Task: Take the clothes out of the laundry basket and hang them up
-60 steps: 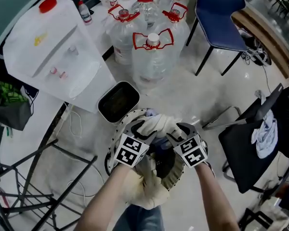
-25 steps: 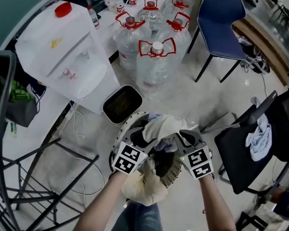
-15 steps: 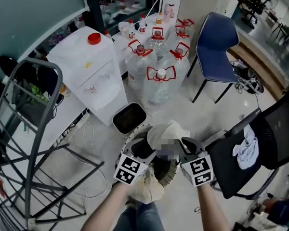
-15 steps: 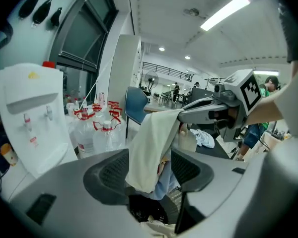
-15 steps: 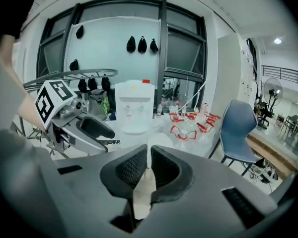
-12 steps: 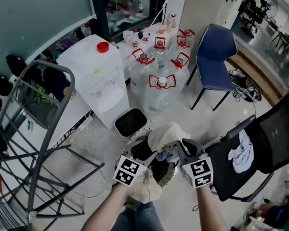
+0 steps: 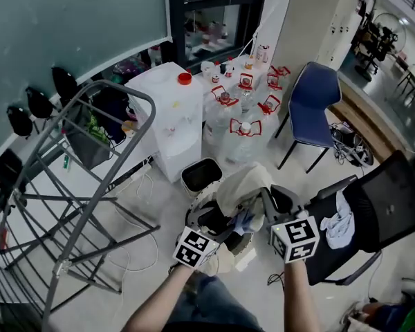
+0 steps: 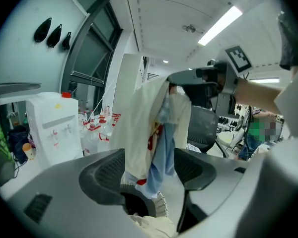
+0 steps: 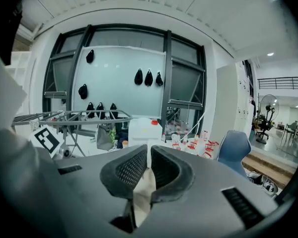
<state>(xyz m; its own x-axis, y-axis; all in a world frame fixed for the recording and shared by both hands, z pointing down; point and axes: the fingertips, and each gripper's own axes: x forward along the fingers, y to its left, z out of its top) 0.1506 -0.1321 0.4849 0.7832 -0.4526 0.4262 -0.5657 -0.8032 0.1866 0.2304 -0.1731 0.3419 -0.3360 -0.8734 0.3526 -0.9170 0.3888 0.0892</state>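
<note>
Head view, clothing: a cream garment [image 7: 241, 185] with a blue piece under it hung bunched over the opening of the laundry basket [image 7: 243, 243].
Head view, grippers: the right gripper [image 7: 270, 200] met the cream garment at its right side. The left gripper [image 7: 218, 221] sat lower, just beside the hanging cloth.
Head view, surroundings: a grey drying rack [image 7: 90, 185] stood well to the left. A black bin [image 7: 200, 175] stood just behind the laundry basket, with a white water dispenser [image 7: 171, 120] and a cluster of water bottles [image 7: 242, 116] beyond it. A blue chair [image 7: 317, 106] stood farther right, and a black chair [image 7: 380, 209] carried a white cloth [image 7: 339, 221].
Head view, in the way: the cream garment hid most of the basket's inside.

Left gripper view, jaws: they stood spread wide. The cream garment hung in the gap between them, and neither pad pressed on it.
Left gripper view, above: the right gripper held the garment's top.
Left gripper view, below: the basket's rim showed, with another pale cloth [image 8: 151, 227] beneath.
Left gripper view, background: the water dispenser stood at left, and the black chair was partly covered by the hanging cloth.

Right gripper view, jaws: they were pressed nearly together, pinching a fold of the cream garment.
Right gripper view, background: the drying rack was at left, the water dispenser in the middle and the blue chair at right.
Right gripper view, in the way: its own jaws and the pinched fabric hid the laundry basket.
</note>
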